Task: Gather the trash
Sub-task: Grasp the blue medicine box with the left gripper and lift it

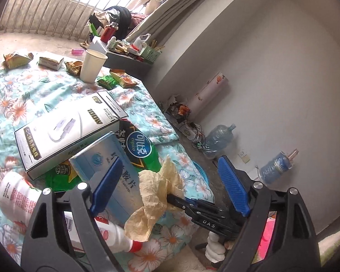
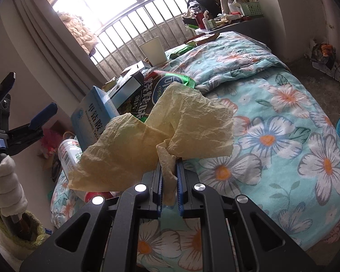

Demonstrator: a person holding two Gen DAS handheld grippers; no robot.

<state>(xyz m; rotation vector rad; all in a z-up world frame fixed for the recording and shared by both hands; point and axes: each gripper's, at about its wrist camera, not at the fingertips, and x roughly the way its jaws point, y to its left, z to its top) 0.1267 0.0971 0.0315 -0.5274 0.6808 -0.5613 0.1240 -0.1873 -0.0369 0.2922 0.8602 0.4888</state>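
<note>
Right wrist view shows your right gripper (image 2: 168,181) clamped on the crumpled yellow tissue (image 2: 170,122) above the quilt (image 2: 283,113) — one piece collected. Your left gripper (image 1: 170,185) gapes wide, empty; medicine box (image 1: 115,170), chip bag (image 1: 142,149), paper cup (image 1: 91,65) remain.

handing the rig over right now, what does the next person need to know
Right gripper: shut on a crumpled yellowish tissue, lifted over the floral quilt.
Left gripper: open, nothing between its fingers.
Still on the quilt: blue medicine box, green chip bag, white charger box, white bottle with red cap, paper cup, small snack wrappers beyond it.
Done: tissue picked up.
Left: bin the tissue, then collect the rest. No bin is clearly identifiable.
</note>
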